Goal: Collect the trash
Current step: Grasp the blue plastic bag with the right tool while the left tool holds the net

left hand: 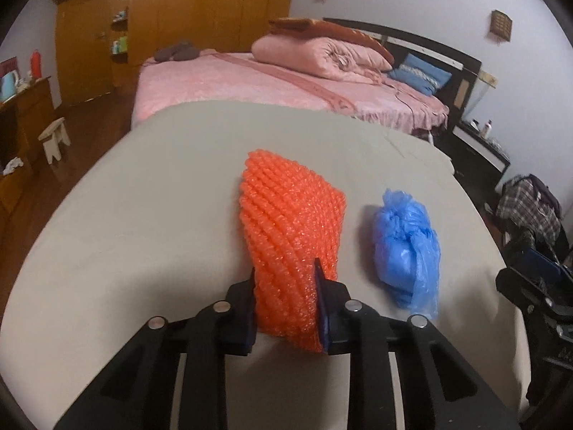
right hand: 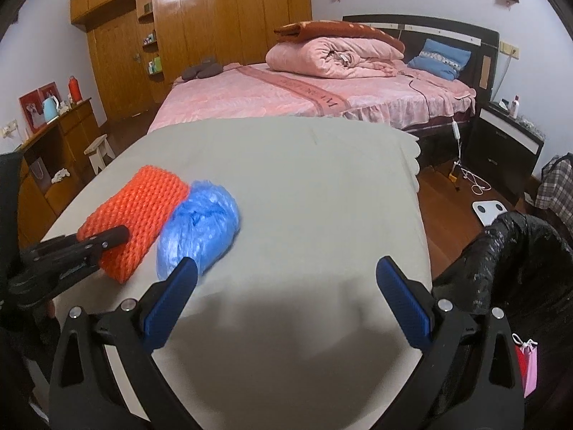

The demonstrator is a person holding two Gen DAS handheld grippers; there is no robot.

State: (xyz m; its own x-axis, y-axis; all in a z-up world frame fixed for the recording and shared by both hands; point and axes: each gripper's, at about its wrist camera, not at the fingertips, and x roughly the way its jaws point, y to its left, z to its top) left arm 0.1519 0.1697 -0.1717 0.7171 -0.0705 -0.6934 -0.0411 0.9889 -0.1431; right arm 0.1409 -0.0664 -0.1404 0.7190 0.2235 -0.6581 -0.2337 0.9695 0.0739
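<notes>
Grey cloth covers the table in the foreground of a bedroom, with a pink-covered bed behind it and a wall of wooden wardrobes beyond. Two pieces of trash lie on the cloth: an orange foam net sleeve and, just to its right, a crumpled blue plastic bag; in the right wrist view the two appear to touch, while in the left wrist view a narrow strip of cloth shows between them.

At the near end of the orange foam net sleeve, the left gripper has its two blue pads pressed against the sleeve's sides, clenched on it. The rest of the sleeve stretches away from the gripper along the cloth.

Apart from both items, the right gripper hangs over bare cloth with its jaws spread wide and nothing between them. Its left fingertip sits just in front of the blue plastic bag's near edge. Right of the table stands a bin lined with a black trash bag.
</notes>
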